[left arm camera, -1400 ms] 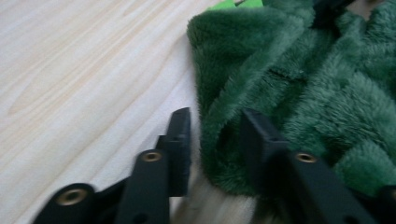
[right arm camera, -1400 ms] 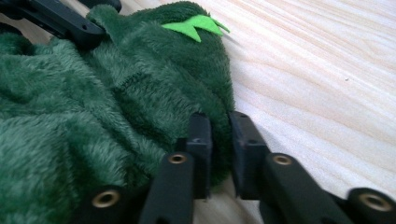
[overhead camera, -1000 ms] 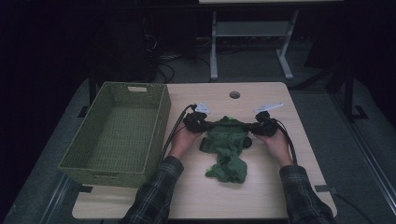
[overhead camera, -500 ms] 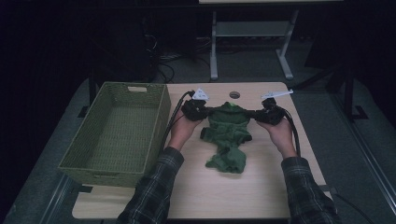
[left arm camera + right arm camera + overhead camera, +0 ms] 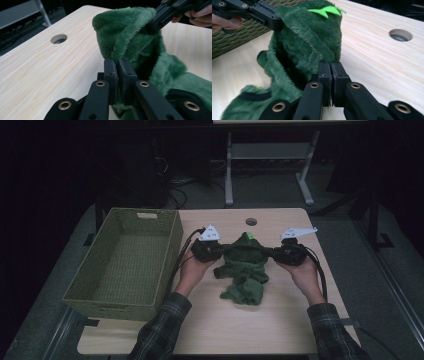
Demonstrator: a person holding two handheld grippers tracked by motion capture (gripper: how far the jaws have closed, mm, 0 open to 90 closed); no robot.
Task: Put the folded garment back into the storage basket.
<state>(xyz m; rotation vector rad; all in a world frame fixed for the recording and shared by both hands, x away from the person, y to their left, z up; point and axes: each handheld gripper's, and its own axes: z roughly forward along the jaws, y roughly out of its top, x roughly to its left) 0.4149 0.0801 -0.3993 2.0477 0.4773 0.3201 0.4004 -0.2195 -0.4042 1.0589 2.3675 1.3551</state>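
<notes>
Pinching 1 green garment (2 grippers), 1 basket aside

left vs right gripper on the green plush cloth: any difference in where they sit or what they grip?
The left gripper sits beside the woven basket; the right gripper sits toward the table's open side. The left gripper pinches the green plush cloth at its left upper edge, the right gripper at its right upper edge. Shared: both jaws are shut on the cloth, stretching its top between them while the rest trails onto the table.
</notes>
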